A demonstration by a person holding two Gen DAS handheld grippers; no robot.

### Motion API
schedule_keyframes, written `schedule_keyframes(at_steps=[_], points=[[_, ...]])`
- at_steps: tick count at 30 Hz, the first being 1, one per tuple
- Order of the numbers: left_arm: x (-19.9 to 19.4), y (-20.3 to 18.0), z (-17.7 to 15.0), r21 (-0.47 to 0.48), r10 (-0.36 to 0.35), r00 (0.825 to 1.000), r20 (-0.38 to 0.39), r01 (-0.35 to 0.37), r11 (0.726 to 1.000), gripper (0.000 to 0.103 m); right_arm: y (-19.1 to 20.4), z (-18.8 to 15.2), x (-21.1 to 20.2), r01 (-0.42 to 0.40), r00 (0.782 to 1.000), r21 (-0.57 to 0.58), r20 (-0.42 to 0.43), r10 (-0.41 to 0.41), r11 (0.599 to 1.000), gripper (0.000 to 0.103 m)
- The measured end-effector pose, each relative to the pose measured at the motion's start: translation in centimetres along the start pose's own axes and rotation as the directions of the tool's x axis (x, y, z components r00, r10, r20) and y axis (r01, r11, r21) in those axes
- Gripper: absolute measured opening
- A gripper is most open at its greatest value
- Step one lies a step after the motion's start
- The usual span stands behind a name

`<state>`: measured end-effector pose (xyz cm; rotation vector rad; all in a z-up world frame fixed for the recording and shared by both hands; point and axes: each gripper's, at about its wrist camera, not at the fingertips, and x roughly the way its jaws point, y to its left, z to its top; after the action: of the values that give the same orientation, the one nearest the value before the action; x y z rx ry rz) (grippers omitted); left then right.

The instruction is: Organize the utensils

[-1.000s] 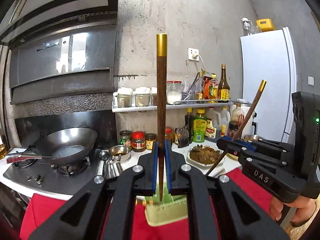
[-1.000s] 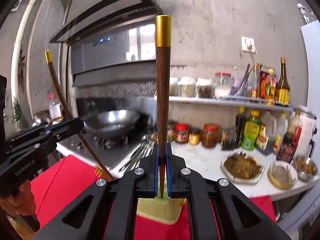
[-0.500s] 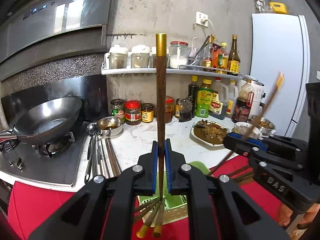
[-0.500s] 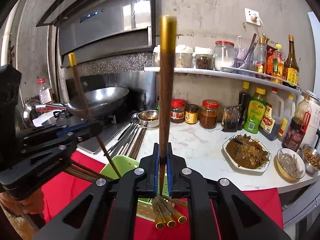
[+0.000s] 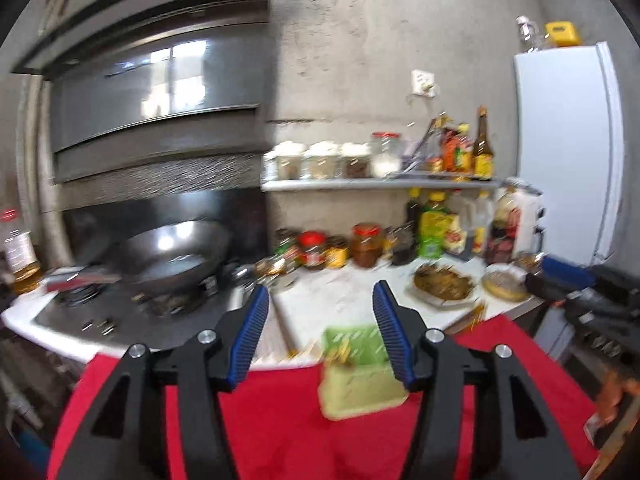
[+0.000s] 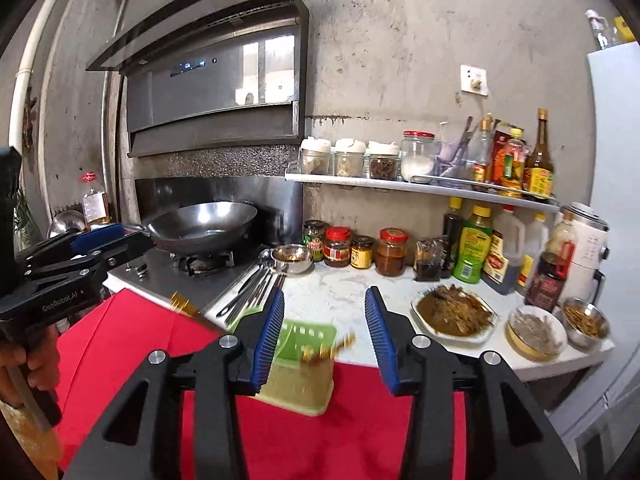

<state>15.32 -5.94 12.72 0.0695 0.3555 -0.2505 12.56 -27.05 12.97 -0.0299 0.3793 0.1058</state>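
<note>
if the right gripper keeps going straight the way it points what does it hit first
Most likely the green utensil holder, which sits between the open fingers of the right gripper on the red cloth. Depth is unclear, so it might pass above it toward the white countertop.

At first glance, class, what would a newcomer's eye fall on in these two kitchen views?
Probably the two open grippers, left gripper and right gripper, each above a green utensil holder on a red cloth. Behind, a steel wok sits on the stove at left.
</note>
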Motion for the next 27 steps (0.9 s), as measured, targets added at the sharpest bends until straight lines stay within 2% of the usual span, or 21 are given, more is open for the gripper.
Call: schedule_keyframes(at_steps=[2, 8, 10, 14, 15, 16, 19, 27], points=[[-1.8, 0.3, -2.2, -0.006, 0.03, 0.999, -0.042, -0.03, 1.0, 0.058, 0.2, -1.6, -1.7, 0.0, 1.0, 0.01, -0.014, 0.0, 1.0, 0.058], [-5.7, 0.0, -9.0, 0.005, 0.045, 0.988, -0.151, -0.045, 0.999, 0.07, 1.9, -7.4, -5.7, 0.0, 0.997, 0.043, -0.071, 0.003, 0.999, 0.084], [-6.8, 0.0, -10.5, 0.002, 0.044, 0.985, -0.167, -0.044, 0.999, 0.073, 2.4, -9.1, -6.9, -0.01, 0.996, 0.051, -0.091, 0.014, 0.999, 0.086], [-9.4, -0.2, -13.2, -0.019, 0.048, 0.981, -0.186, -0.053, 0.998, 0.09, 3.3, -11.7, -9.1, -0.002, 0.993, 0.075, -0.122, 0.011, 0.997, 0.095], [-9.7, -0.3, -13.5, -0.021, 0.052, 0.98, -0.192, -0.057, 0.998, 0.097, 3.4, -12.0, -9.4, 0.001, 0.992, 0.075, -0.129, 0.008, 0.997, 0.096], [-10.2, -0.4, -13.8, -0.023, 0.057, 0.979, -0.195, -0.062, 0.998, 0.097, 3.7, -12.6, -9.8, 0.01, 0.99, 0.072, -0.142, 0.001, 0.997, 0.096], [-11.5, -1.2, -14.8, 0.004, 0.08, 0.972, -0.221, -0.081, 0.997, 0.097, 4.0, -13.6, -10.4, 0.045, 0.982, 0.044, -0.183, -0.036, 0.998, 0.097], [-13.2, -2.3, -15.9, 0.011, 0.082, 0.963, -0.259, -0.082, 0.997, 0.097, 5.2, -15.2, -12.3, 0.107, 0.969, -0.015, -0.222, -0.108, 0.994, 0.097]])
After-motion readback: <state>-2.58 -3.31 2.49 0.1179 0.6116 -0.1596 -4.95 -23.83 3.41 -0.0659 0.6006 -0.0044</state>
